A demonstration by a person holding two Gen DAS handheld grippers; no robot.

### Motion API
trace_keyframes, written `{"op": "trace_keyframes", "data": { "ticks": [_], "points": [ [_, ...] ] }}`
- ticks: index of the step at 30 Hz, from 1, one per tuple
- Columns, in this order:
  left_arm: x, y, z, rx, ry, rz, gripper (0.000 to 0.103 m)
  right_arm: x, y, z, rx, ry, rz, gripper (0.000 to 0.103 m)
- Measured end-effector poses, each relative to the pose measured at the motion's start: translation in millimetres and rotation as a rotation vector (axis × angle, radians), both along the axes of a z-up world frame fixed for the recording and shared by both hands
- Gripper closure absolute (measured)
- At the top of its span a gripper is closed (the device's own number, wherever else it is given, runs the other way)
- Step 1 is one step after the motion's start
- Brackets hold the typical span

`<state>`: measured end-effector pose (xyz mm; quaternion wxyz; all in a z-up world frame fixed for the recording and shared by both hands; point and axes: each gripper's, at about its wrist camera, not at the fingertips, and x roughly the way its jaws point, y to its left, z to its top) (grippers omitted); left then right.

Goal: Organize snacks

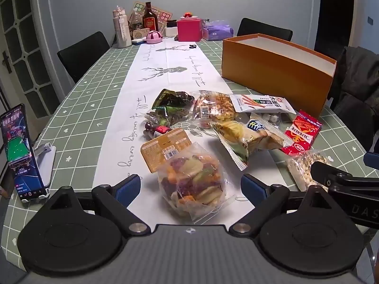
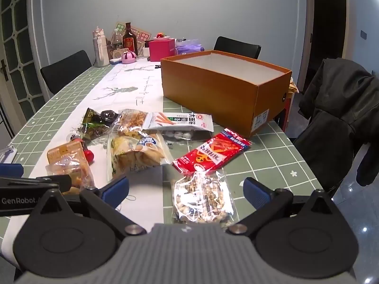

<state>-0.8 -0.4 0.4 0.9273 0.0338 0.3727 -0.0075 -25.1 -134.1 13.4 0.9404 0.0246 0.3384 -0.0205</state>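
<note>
Because both jaws stand wide and empty, the left hand-held gripper (image 1: pixel 190 187) frames the dried fruit bag (image 1: pixel 191 182) on the surface (image 1: pixel 78 108), left of and nearer than the orange box (image 1: pixel 277 71), while the right hand-held gripper (image 2: pixel 186 190) hovers over the peanut bag (image 2: pixel 203 196) in front of that box. Both bags look light, soft and slippery with crushable contents, so pinching the crimped top seam seems safest. The surface between pile and box lies clear, its right edge close.
</note>
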Motion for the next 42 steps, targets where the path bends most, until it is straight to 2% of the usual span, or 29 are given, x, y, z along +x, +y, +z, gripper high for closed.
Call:
{"op": "trace_keyframes", "data": {
  "ticks": [3, 5, 42],
  "points": [
    [-2.5, -9.8, -2.9, 0.033, 0.003, -0.012, 0.000, 1.4, 2.7, -4.3, -0.003, 0.009, -0.010, 0.003],
    [1.4, -6.0, -3.6, 0.011, 0.026, -0.024, 0.000, 2.8, -2.4, -4.7, 0.017, 0.013, -0.011, 0.003],
    [0.3, -11.6, 1.1, 0.022, 0.010, -0.027, 0.000, 3.1, -8.1, 1.9, 0.012, 0.012, -0.019, 0.003]
  ]
}}
